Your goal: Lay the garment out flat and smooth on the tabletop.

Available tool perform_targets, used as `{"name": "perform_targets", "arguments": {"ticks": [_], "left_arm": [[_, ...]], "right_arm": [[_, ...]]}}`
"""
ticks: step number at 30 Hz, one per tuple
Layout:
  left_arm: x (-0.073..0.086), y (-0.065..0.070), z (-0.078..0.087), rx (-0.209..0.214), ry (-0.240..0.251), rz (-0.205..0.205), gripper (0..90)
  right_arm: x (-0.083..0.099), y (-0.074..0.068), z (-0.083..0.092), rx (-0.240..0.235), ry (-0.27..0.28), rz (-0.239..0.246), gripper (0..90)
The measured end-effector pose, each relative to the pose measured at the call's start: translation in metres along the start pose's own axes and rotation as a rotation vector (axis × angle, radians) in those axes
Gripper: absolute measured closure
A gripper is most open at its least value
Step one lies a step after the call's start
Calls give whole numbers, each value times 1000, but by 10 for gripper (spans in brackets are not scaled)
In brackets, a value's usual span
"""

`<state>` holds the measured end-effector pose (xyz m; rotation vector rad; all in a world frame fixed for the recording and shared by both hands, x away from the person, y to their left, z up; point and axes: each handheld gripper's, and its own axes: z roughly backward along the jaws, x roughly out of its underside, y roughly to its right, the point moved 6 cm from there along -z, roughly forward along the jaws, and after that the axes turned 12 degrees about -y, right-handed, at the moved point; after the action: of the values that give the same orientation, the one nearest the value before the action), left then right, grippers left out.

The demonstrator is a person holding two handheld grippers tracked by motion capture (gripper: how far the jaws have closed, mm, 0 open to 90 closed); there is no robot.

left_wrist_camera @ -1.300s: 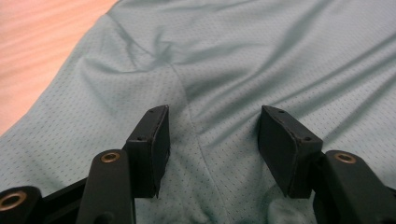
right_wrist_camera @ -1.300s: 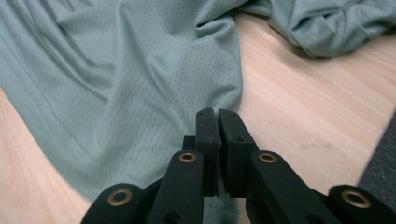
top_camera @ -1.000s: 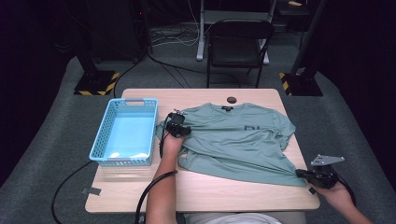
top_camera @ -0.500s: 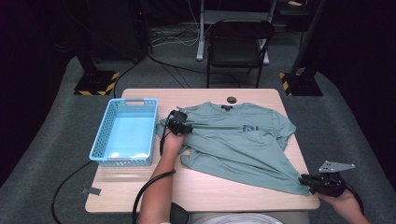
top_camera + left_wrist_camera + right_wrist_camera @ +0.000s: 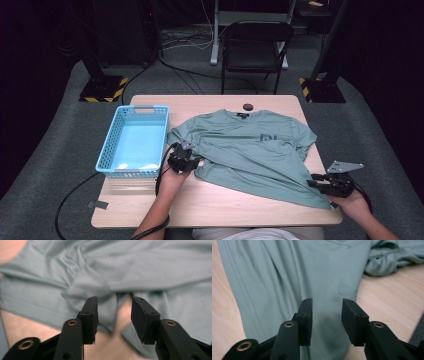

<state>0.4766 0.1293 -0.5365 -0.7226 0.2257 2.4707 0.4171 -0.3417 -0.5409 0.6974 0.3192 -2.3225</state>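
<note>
1. Dark studio, grey floor; wooden bench carries a green shirt spread flat, slightly askew.
2. Shirt judged light, limp and creasing; best pinched at hem corners or sleeve edges.
3. Left hand-held gripper at the sleeve, jaws just narrowing, fabric between, not pinched.
4. Right hand-held gripper by the hem corner, jaws just parted, holding nothing.
5. Blue basket left.

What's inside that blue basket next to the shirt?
The blue basket looks empty: its pale bottom shows, with nothing lying in it. Its near wall hides a strip of the floor inside.
</note>
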Motion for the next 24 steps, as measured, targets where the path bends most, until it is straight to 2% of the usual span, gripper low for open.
{"name": "perform_targets", "arguments": {"ticks": [6,10,14,15,16,17,18,20,21,24], "left_arm": [[12,8,-12,2,-61,-17,602],[13,11,-14,-2,-55,-24,575],[17,15,-13,-29,-25,-36,554],[18,15,-12,-39,-27,-44,549],[18,17,-11,-72,-25,-64,531],[19,18,-9,-114,-17,-98,505],[19,20,-7,-126,-12,-121,505],[20,24,-8,-89,-25,-119,505],[20,25,-9,-84,-31,-122,507],[21,28,-10,-43,-21,-105,555]], "right_arm": [[-14,1,-9,-22,5,20,581],[-20,3,-12,-33,16,19,570],[-24,6,-16,-42,17,18,567],[-24,7,-16,-43,19,16,566],[-25,8,-16,-43,20,14,564],[-25,9,-17,-44,20,8,563],[-25,10,-17,-46,21,1,563],[-26,12,-18,-50,27,-10,562],[-27,13,-18,-54,28,-16,563],[-28,13,-20,-56,26,-18,562]]}}
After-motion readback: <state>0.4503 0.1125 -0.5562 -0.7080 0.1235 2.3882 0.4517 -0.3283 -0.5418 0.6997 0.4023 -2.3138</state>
